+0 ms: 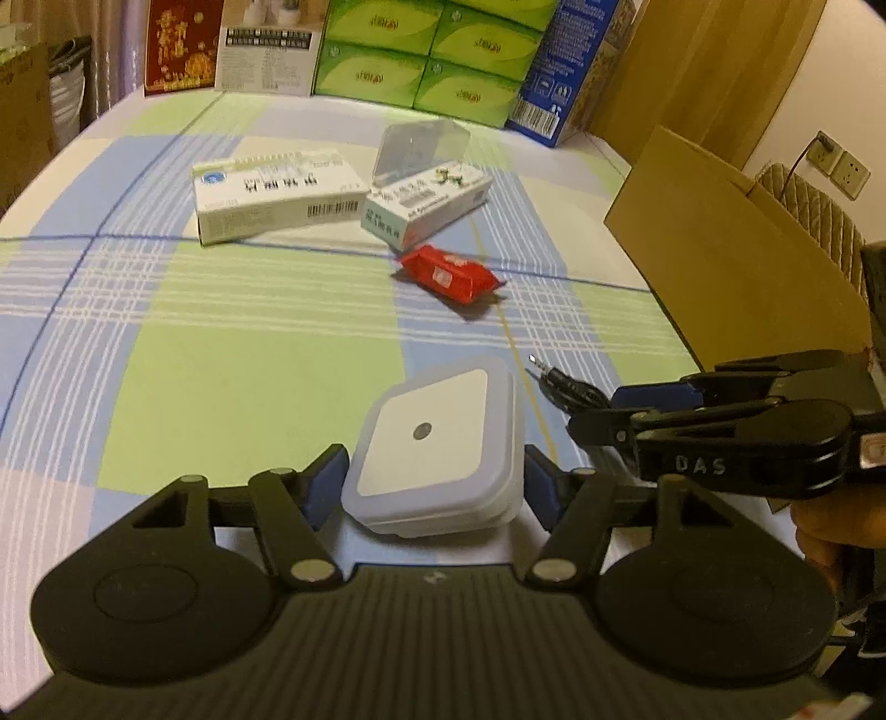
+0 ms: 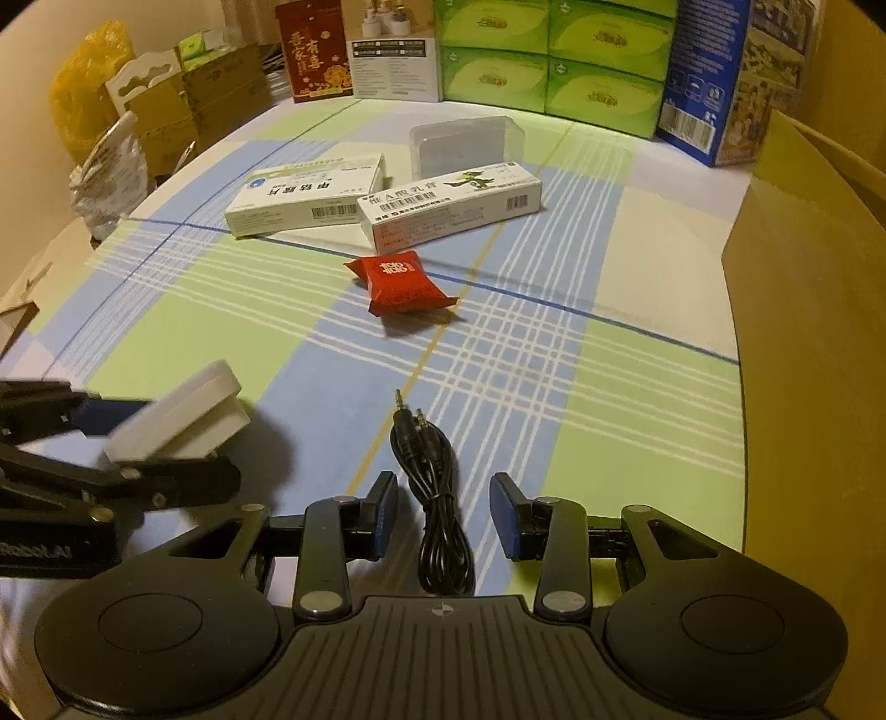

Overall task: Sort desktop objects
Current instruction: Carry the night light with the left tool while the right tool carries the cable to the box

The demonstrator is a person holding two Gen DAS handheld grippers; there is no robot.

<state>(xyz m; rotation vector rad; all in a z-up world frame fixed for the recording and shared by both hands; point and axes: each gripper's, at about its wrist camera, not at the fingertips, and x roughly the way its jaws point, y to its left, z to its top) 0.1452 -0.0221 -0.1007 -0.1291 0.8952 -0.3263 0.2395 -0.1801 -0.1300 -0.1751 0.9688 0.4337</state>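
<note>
Covering your table (image 2: 637, 387) is a checked cloth of green, blue and white squares, under warm, dim room light. Along its far edge stand a stack of green tissue packs (image 2: 554, 61), a blue carton (image 2: 703, 83), a red card with gold characters (image 2: 315, 50) and a white leaflet-style box (image 2: 393, 69). A brown cardboard box (image 2: 808, 277) sits at the right edge, and a wall socket (image 1: 850, 174) shows beyond it.

Toward the far middle lie two white medicine boxes (image 2: 307, 194) (image 2: 451, 205) with barcodes and Chinese print too small to read for sure, touching at one corner, with one clear plastic case (image 2: 465, 144) just behind them. One red snack packet (image 2: 401, 282) lies nearer the middle.

Your left gripper (image 1: 434, 482) has its pads on either side of the one square white night light (image 1: 437, 437); whether they press on it you cannot tell. Your right gripper (image 2: 443, 515), marked "DAS", stands apart around the one coiled black audio cable (image 2: 437, 498), near the table's front edge, pads clear of it.
</note>
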